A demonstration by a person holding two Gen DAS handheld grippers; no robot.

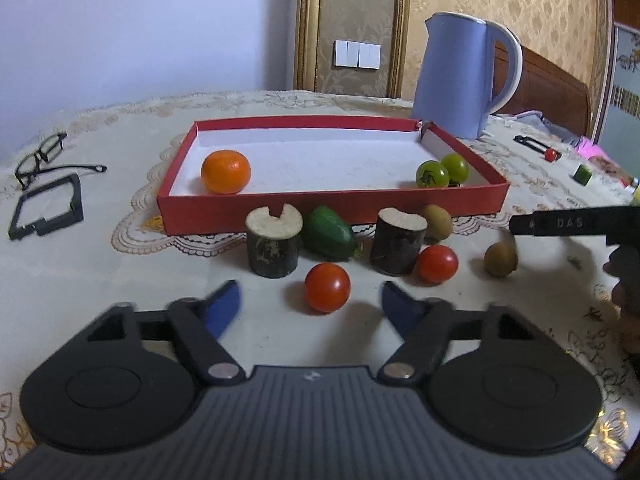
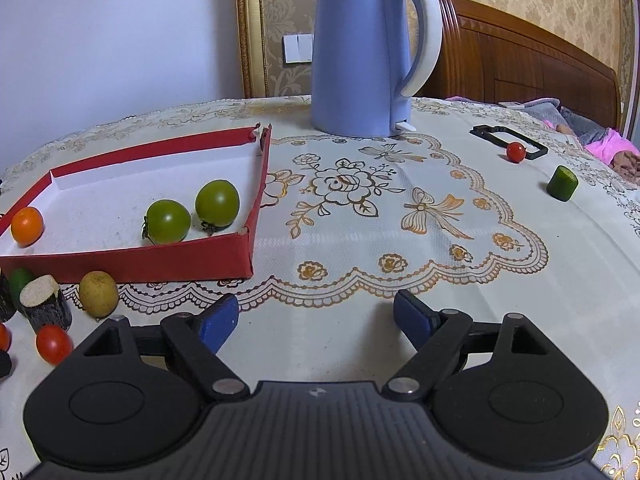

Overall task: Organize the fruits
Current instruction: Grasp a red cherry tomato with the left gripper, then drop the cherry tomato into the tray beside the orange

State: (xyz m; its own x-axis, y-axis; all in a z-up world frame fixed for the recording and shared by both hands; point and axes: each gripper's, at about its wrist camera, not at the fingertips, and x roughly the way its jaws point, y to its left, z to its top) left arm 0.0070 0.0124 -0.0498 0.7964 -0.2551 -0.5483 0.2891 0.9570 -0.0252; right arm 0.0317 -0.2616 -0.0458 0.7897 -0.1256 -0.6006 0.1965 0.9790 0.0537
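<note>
Left gripper (image 1: 310, 302): low centre of the left wrist view, blue fingers (image 1: 224, 306) spread wide, gripping nothing.
Red tomato (image 1: 327, 287): on the table (image 1: 120, 280), between the left fingertips, touching neither.
Second red tomato (image 1: 437, 264): right of centre, just beside a dark cut stalk piece (image 1: 396, 246).
Other stalk piece (image 1: 274, 242): centre, next to a green avocado-like fruit (image 1: 329, 233).
Kiwis: one (image 1: 438, 222) near the box front, one (image 1: 500, 259) further right.
Red box (image 1: 332, 202): mid-frame, holding an orange (image 1: 225, 171) at left and two green tomatoes (image 1: 432, 174) at right.
Right gripper (image 2: 316, 314): low centre of the right wrist view, fingers wide apart over bare tablecloth.
Blue kettle (image 2: 356, 52): top centre, behind the box.
Small red tomato (image 2: 515, 152): upper right of the right view.
Green cut piece (image 2: 562, 183): upper right, below that small tomato.
</note>
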